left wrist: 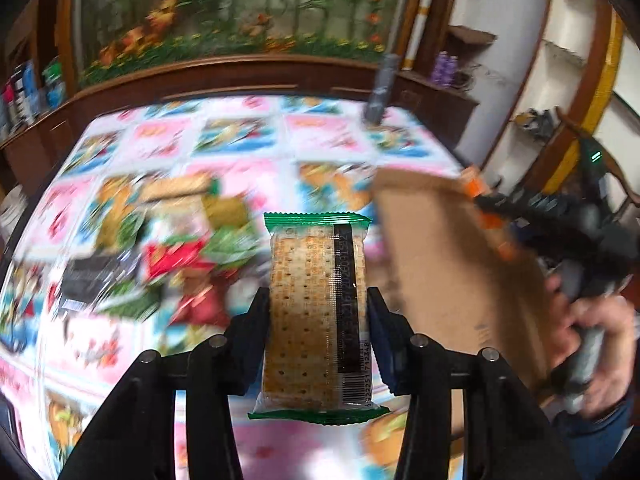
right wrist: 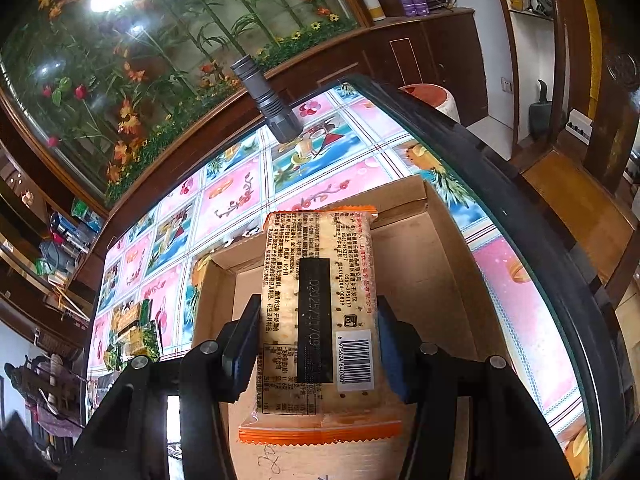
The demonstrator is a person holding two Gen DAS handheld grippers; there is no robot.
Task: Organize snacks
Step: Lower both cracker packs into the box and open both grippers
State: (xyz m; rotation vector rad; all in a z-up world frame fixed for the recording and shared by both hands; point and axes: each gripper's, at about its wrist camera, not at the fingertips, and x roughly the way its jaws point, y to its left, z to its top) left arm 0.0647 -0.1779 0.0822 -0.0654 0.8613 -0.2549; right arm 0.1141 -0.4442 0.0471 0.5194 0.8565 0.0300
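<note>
My left gripper (left wrist: 318, 312) is shut on a green-edged cracker packet (left wrist: 316, 316) and holds it above the table. A blurred pile of snack packets (left wrist: 160, 248) lies to its left. My right gripper (right wrist: 318, 340) is shut on an orange-edged cracker packet (right wrist: 320, 320) over an open cardboard box (right wrist: 432, 264). The box (left wrist: 452, 264) also shows in the left wrist view, at the right, with the right gripper (left wrist: 492, 216) and the person's hand behind it.
A grey flashlight (right wrist: 266, 100) stands at the far side of the patterned table (right wrist: 232, 200). The table's dark edge (right wrist: 520, 208) runs along the right of the box. A few packets (right wrist: 132, 332) lie at the left.
</note>
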